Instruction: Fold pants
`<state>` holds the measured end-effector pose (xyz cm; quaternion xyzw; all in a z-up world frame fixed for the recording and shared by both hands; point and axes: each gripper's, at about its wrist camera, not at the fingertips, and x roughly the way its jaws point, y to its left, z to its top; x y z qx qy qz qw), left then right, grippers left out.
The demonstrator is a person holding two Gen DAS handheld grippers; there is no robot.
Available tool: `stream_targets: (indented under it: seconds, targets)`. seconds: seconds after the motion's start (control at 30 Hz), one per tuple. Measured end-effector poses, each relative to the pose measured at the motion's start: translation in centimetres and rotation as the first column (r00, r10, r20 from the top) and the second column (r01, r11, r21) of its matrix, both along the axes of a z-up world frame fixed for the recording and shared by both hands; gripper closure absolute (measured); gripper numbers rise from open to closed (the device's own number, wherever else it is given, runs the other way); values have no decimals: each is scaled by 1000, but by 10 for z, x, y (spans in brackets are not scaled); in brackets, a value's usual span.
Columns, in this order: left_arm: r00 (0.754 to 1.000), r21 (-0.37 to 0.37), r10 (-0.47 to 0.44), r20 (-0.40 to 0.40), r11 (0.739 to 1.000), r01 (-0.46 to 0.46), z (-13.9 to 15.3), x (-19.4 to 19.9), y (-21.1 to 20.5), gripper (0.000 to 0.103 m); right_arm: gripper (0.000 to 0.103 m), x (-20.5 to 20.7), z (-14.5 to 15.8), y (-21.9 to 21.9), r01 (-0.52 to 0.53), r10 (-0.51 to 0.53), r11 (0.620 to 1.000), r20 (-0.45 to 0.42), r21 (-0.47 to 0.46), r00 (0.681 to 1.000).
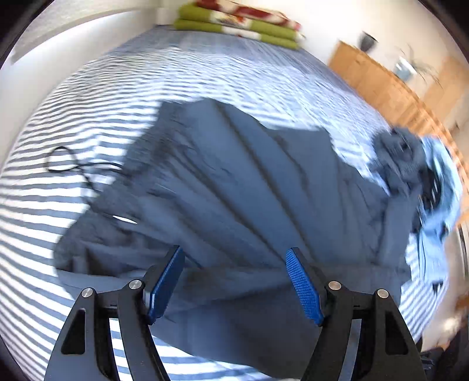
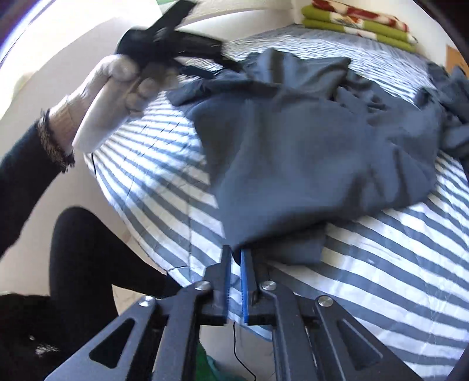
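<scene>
R gripper (image 2: 236, 255): blue pads nearly together, clamped on the near edge of the pants (image 2: 307, 152), cloth pinched between the tips. L gripper (image 1: 234, 258): pads wide apart, nothing between them, hovering over the pants (image 1: 234, 181) w/ cloth spread right below. In the R wrist view the L gripper (image 2: 187, 55) shows far left, blurred, held by a gloved hand (image 2: 117, 91) w/ dark sleeve; its tips sit at the far-left edge of the pants, contact can't tell. Pants: dark grey-blue, rumpled, lying across the striped bedcover (image 2: 381, 278), mid-bed. Thin black cord (image 1: 63, 159) on the cover, left of the pants. Other bunched clothes (image 1: 416, 164) far right. Folded green blanket (image 1: 240, 23) at far end of bed. Wood cabinet (image 1: 381, 85) beyond the bed's right side.
</scene>
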<state>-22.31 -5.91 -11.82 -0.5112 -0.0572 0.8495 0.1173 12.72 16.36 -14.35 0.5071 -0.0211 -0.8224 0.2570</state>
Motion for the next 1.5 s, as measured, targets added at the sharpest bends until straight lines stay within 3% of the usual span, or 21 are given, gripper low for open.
stream_targets:
  seconds: [0.07,0.13,0.2,0.3,0.4,0.5,0.57,0.6,0.63,0.67,0.7,0.73,0.93,0.97,1.13,1.2,1.23,1.27,1.33,1.47,1.5]
  targets:
    - [997,13,75,0,997,-75,7,-18,-23,27,70,5,11,23,95,-96,995,-38,-20,995]
    - [994,3,112,8,994,-112,10,-39,-38,24,68,4,18,48,207,-209,978,-78,-38,975]
    - [993,-3,114,28,993,-114,7,-63,-40,17,67,-4,18,72,306,-311,949,-67,-73,948]
    - [991,-61,128,49,990,-125,-4,-96,-40,14,63,-23,13,95,429,-434,900,-49,-80,900]
    - [984,-112,146,97,984,-135,-31,-131,-36,9,62,-40,6,108,487,-491,870,-37,-80,871]
    - [965,-169,207,159,969,-180,-62,-152,-37,9,62,-54,-3,116,496,-498,862,6,-102,867]
    - [966,-183,236,108,959,-215,-66,-146,-34,9,62,-59,-6,115,493,-494,866,7,-76,869]
    - [970,-201,231,71,956,-213,-65,-142,-29,14,62,-61,-8,116,495,-496,867,5,-63,869]
    - [976,-232,215,42,952,-199,-63,-137,-22,31,62,-60,-8,118,498,-498,865,5,-57,867]
    - [980,-265,197,13,946,-187,-61,-130,-17,40,62,-59,-9,118,503,-503,863,8,-55,864]
    - [983,-261,184,-1,949,-177,-58,-124,-15,53,62,-59,-10,121,510,-510,858,14,-56,860]
    - [985,-244,175,0,955,-170,-55,-120,-17,59,62,-60,-13,121,518,-518,853,19,-57,855]
    - [971,-112,237,19,966,-233,-22,-93,-68,72,60,-70,-16,124,552,-550,832,51,-54,834]
    - [968,-100,250,9,964,-248,-13,-87,-80,72,54,-77,-18,123,551,-549,833,53,-43,834]
    - [929,-64,366,-52,927,-369,23,-57,-154,73,50,-114,-25,123,608,-601,792,109,-57,792]
    - [907,-72,415,-67,905,-420,33,-48,-186,73,58,-131,-26,110,600,-588,795,130,-90,799]
    - [897,-80,435,-74,894,-440,37,-43,-200,74,83,-139,-27,100,583,-567,806,148,-102,810]
    - [887,-101,453,-86,882,-460,41,-39,-214,76,99,-147,-28,86,558,-535,821,176,-120,826]
    - [863,-127,493,-111,854,-504,50,-32,-242,77,99,-161,-24,52,508,-478,848,198,-150,856]
    - [791,-165,593,-151,773,-612,66,-19,-300,79,99,-179,9,-39,322,-313,931,76,-171,947]
    - [785,-182,602,-145,764,-619,66,-17,-310,77,99,-181,19,-61,271,-267,944,46,-187,963]
